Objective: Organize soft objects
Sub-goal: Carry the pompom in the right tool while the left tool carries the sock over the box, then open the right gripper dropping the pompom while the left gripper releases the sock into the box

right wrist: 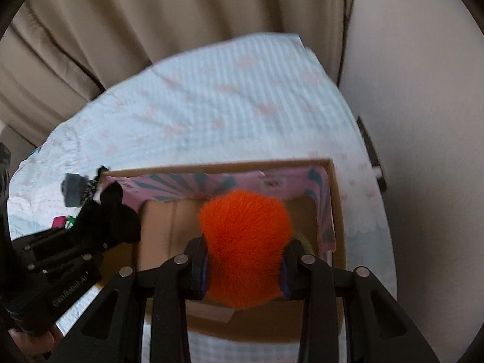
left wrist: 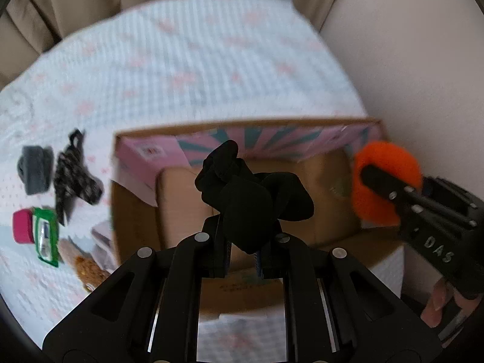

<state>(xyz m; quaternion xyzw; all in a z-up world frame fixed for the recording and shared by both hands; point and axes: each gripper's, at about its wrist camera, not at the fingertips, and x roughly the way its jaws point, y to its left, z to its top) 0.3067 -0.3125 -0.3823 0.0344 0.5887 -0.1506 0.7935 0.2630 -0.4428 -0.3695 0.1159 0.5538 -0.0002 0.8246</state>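
Left wrist view only: a row of small things on the bedspread left of the cardboard box; a grey band, a black-and-white patterned scrunchie, a pink roll, a green packet; most are cut off or hidden in the right wrist view
Right wrist view only: the box's right wall and near edge; a wall fitting at far right, too blurred to name
Left gripper: clamped on a black scrunchie; held above the box's open top, left of middle
Right gripper: closed around an orange pompom; held over the box's right half
Scrunchie axis: bunched; its long side runs up and away from the fingers
Pompom axis: round; none to tell
Box: open top; pink and teal patterned flaps folded inward
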